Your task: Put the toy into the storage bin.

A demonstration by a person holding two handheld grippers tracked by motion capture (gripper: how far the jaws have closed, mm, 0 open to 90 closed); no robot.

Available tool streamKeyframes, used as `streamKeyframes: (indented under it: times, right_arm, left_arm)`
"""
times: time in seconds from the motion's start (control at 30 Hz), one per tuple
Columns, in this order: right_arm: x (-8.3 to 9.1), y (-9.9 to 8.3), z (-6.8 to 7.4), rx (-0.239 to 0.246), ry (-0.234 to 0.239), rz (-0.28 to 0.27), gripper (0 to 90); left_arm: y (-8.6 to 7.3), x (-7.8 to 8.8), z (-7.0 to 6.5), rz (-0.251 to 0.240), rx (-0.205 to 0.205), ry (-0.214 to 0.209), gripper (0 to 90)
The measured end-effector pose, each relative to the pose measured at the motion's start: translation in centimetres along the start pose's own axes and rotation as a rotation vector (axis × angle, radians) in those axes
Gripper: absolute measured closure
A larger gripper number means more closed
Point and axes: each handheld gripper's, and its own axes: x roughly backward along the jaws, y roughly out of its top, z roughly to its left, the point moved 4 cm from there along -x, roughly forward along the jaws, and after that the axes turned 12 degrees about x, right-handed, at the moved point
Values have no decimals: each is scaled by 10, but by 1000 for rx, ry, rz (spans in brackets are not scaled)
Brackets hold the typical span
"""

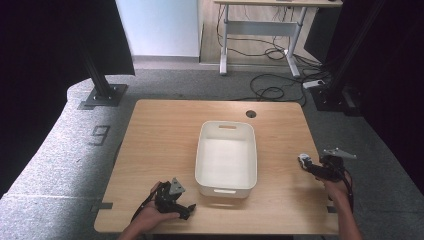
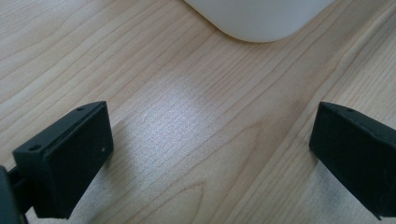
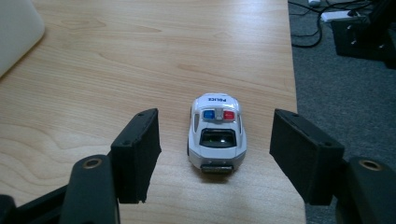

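Sitting on the bench [image 1: 165, 130] near its right edge, the toy police car [image 3: 216, 133] rests on its wheels between the wide-open fingers [image 3: 138, 154] of the right gripper [image 3: 215, 158], gap on both sides, no pad touching it. In the right gripper view the car's roof light bar faces up and its POLICE lettering points to 12 o'clock, away from the camera. In the high view the right gripper [image 1: 311, 165] is at about 4 o'clock on the bench, the car [image 1: 304, 160] at its tip, well apart from the white bin [image 1: 226, 156] at the bench centre. Left gripper [image 1: 186, 209] sits at about 7 o'clock on the bench, near the bin's front-left corner; in the left gripper view its fingers [image 2: 70, 156] are spread wide with bare wood between them, holding nothing, and the bin's rounded corner [image 2: 261, 21] is at 12 o'clock. Bin looks empty.
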Motion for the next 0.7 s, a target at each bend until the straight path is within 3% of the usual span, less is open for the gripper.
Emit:
streamKeyframes:
  times: [0.33,0.7]
  right_arm:
    - [-2,0,-3,-4,-11,-3,355]
    - [-14,-1,-3,6,-6,33,371]
  left_arm:
    - [0,0,0,-1,1,0,0]
    - [0,0,0,-3,2,1,0]
